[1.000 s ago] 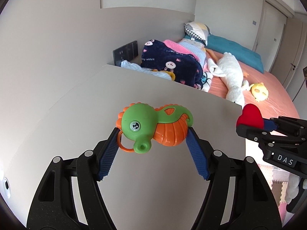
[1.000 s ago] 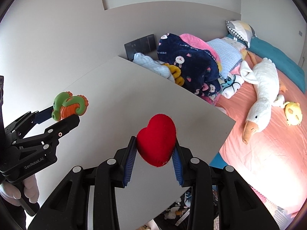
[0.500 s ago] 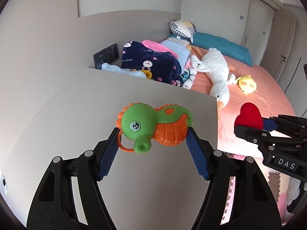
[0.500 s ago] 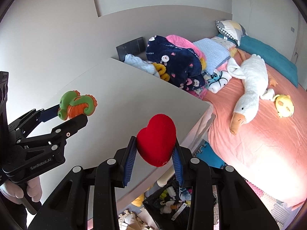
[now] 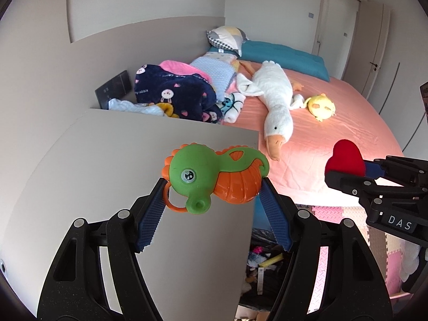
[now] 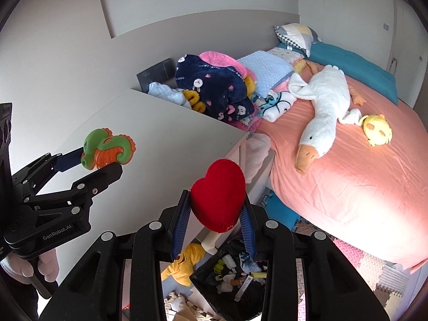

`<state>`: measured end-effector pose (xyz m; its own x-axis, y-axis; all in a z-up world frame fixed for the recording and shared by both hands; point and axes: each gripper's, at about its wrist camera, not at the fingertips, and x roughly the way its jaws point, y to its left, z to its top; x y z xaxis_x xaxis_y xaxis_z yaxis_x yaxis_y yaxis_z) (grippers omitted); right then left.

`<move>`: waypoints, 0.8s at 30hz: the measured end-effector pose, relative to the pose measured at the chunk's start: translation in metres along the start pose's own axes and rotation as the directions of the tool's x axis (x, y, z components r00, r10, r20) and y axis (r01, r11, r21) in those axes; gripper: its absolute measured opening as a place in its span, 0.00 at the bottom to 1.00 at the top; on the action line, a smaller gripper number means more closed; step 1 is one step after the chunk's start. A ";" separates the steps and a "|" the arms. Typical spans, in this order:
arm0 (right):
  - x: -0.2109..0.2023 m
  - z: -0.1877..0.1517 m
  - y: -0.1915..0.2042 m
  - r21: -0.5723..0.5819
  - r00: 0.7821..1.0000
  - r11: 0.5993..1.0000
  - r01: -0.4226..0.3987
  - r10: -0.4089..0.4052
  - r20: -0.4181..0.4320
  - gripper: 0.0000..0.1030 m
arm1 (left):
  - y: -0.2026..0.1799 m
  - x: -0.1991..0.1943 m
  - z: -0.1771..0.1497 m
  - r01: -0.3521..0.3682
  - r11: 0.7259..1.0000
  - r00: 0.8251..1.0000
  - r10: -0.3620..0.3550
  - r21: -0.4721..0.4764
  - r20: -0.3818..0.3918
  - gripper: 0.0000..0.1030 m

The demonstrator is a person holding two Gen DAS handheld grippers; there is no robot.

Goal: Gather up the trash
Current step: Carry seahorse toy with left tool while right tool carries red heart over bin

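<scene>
My left gripper (image 5: pixel 214 187) is shut on a green and orange seahorse toy (image 5: pixel 214 174) and holds it above the right edge of the grey table (image 5: pixel 120 160). It also shows in the right wrist view (image 6: pixel 107 151). My right gripper (image 6: pixel 216 208) is shut on a red plush heart (image 6: pixel 218 195), which shows in the left wrist view too (image 5: pixel 346 157). It hangs past the table's edge, above a black trash bag (image 6: pixel 235 275) on the floor that holds several scraps.
A bed with a pink sheet (image 6: pixel 347 174) stands to the right, with a white goose plush (image 6: pixel 321 107), a yellow plush (image 6: pixel 377 131) and piled blankets (image 6: pixel 214 91). A yellow plush (image 6: pixel 184 262) and foam mats (image 6: pixel 374 267) lie on the floor by the bag.
Both grippers have moved right and forward with their toys, from over the table toward its right edge. The floor and trash bag have come into view below.
</scene>
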<state>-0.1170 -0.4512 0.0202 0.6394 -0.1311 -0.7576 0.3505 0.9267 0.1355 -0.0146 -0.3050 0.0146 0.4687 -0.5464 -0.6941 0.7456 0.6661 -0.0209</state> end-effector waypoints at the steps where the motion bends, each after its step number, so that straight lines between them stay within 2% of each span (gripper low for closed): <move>1: -0.003 -0.002 -0.004 0.008 1.000 1.000 0.006 -0.006 0.003 0.36 | -0.005 0.001 0.001 0.006 1.000 1.000 -0.006 0.008 0.000 0.66; 11: -0.026 -0.017 -0.047 0.075 0.997 0.994 0.077 -0.079 0.018 0.36 | -0.052 0.006 0.006 0.076 0.993 0.997 -0.076 0.086 -0.011 0.66; 24: -0.049 -0.039 -0.098 0.168 0.987 0.973 0.156 -0.160 0.012 0.36 | -0.111 0.020 0.014 0.171 0.968 0.985 -0.167 0.185 -0.037 0.66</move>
<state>-0.2094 -0.5218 0.0195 0.5832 -0.2816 -0.7620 0.5556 0.8225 0.1213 -0.0810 -0.3972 0.0130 0.3198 -0.6306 -0.7072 0.8892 0.4575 -0.0059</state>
